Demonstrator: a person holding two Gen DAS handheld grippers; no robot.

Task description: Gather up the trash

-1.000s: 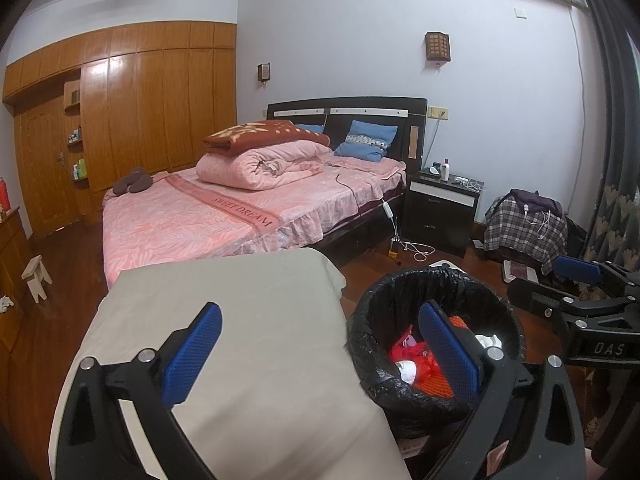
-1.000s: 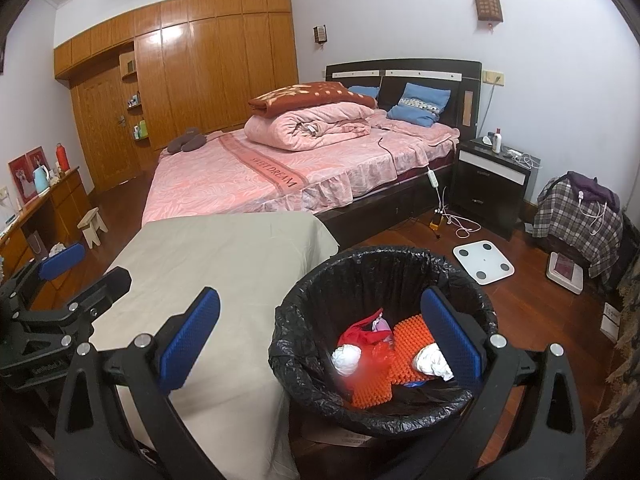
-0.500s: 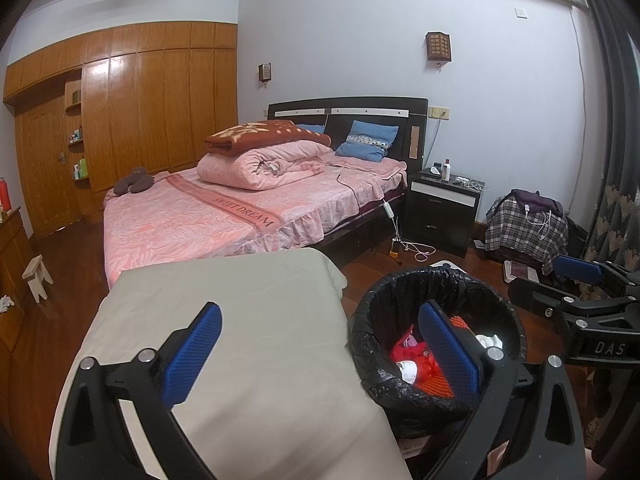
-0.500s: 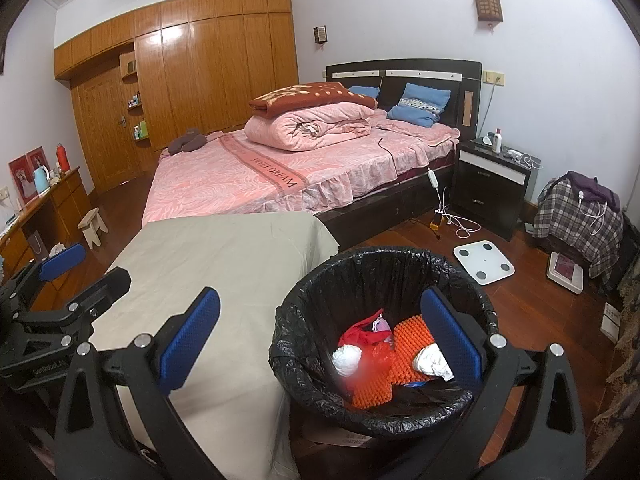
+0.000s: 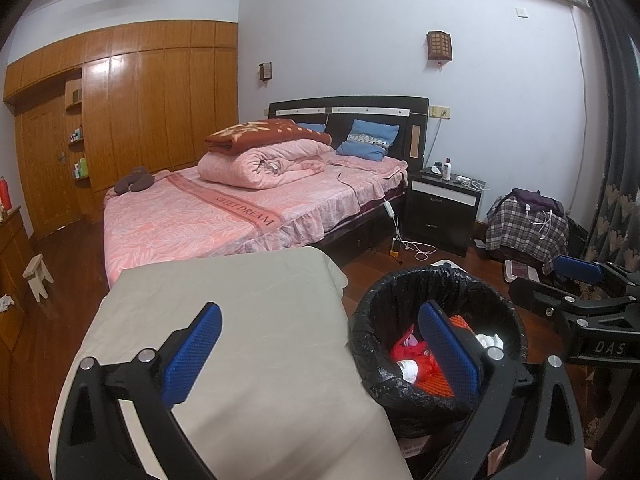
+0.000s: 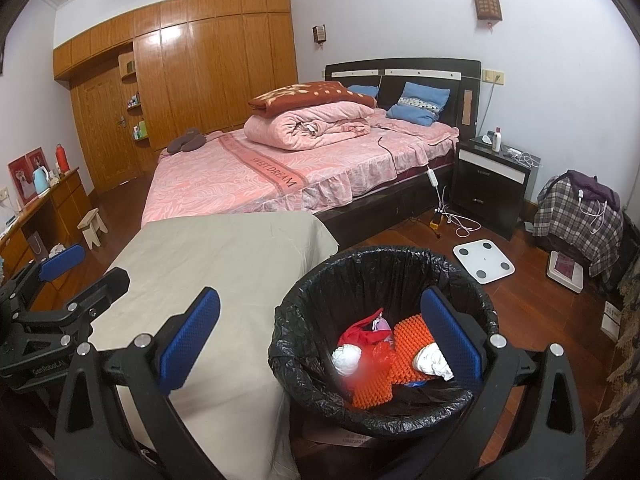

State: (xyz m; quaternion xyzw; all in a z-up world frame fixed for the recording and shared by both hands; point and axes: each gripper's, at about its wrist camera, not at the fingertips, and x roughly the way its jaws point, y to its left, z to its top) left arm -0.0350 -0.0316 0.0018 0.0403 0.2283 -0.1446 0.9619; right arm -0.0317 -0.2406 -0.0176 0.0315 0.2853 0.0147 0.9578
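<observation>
Landmark: black-lined trash bin (image 6: 380, 344), just beside the beige-covered table (image 6: 224, 264) edge. Red, white and orange trash (image 6: 384, 354) lies inside. Left gripper (image 5: 320, 354) and right gripper (image 6: 320, 336) both spread wide, empty, above the bin rim. Bare wood floor (image 6: 532, 312) beyond the bin.

One bin (image 6: 384, 280); two claws (image 6: 316, 338) (image 5: 324, 350) — two pillows (image 6: 418, 108).

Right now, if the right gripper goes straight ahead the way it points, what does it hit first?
Probably the near left rim of the black-lined trash bin, or the beige-covered table beside it; the right gripper is open and straddles both. Depth is unclear.
</observation>
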